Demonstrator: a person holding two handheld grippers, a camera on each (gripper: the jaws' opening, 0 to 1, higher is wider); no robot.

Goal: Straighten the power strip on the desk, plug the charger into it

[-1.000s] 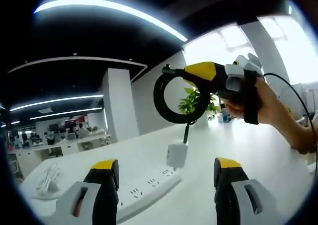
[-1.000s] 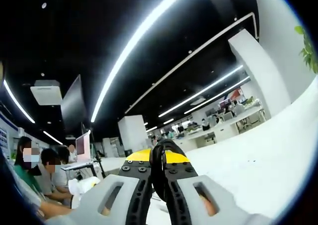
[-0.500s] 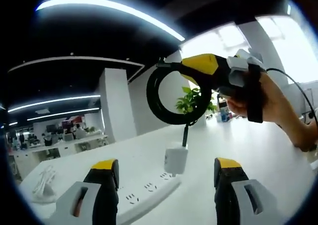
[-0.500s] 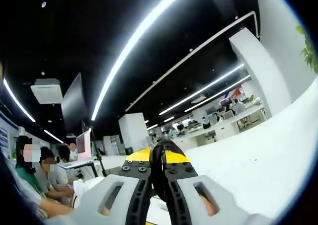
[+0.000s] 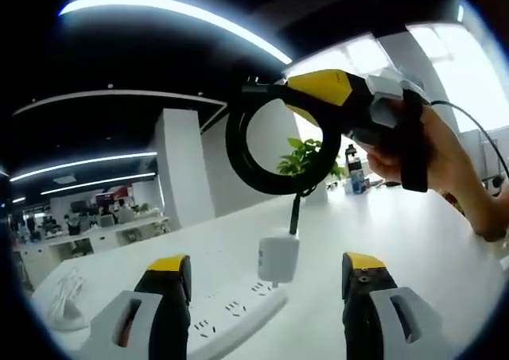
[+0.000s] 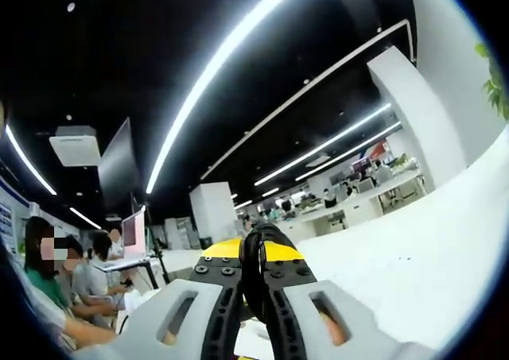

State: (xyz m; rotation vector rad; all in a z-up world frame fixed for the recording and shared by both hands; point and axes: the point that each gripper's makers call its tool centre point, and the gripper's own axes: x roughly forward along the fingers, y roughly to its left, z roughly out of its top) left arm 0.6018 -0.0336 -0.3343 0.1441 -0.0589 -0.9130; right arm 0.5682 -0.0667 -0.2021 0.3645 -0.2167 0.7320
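We see the right gripper (image 5: 274,98) clamped on the coiled cable (image 5: 266,149); the charger (image 5: 276,259) hangs below it, just above the strip (image 5: 231,316). Strip lies diagonally on the bench (image 5: 413,249), between the left gripper's (image 5: 266,296) parted jaws.

Potted plant (image 5: 306,161), seated people (image 6: 60,284)
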